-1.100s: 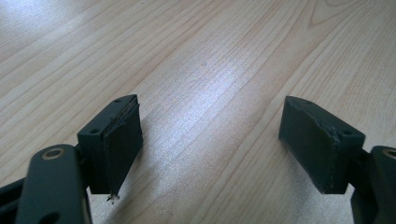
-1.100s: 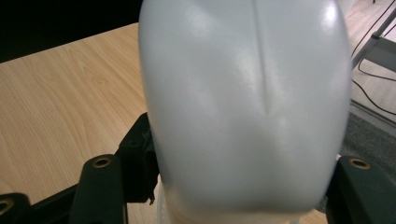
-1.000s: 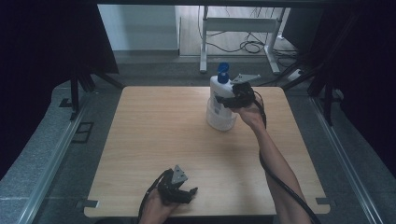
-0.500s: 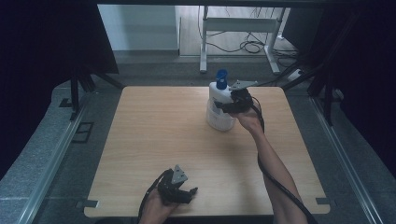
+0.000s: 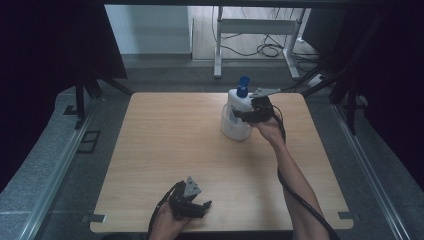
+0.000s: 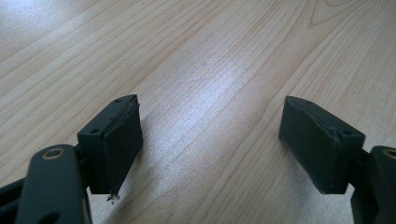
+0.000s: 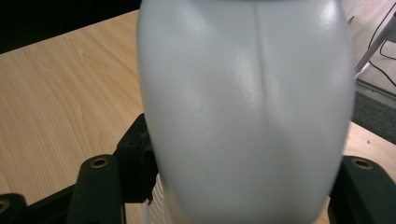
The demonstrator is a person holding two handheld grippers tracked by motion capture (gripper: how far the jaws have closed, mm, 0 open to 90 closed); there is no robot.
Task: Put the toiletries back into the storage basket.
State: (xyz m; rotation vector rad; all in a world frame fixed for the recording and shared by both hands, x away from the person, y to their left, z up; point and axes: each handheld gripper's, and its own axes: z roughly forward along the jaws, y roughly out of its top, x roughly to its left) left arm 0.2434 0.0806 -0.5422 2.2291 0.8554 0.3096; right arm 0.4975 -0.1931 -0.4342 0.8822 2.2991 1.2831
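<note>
White bottle (image 5: 235, 120) with a blue cap (image 5: 243, 86); light wood-grain worktop (image 5: 175, 135); both grippers' jaws are black, their top plates grey

A: The high view is dim and slightly soft; dark curtains swallow both sides, and the only brightness comes from the floor beyond the surface (image 5: 165, 150).

B: In the left gripper view a pale sheen lies on the wood grain, and the near jaws blur.

A: In the right gripper view, the white bottle (image 7: 247, 107) is too close, soft-edged, with faint highlights.
</note>
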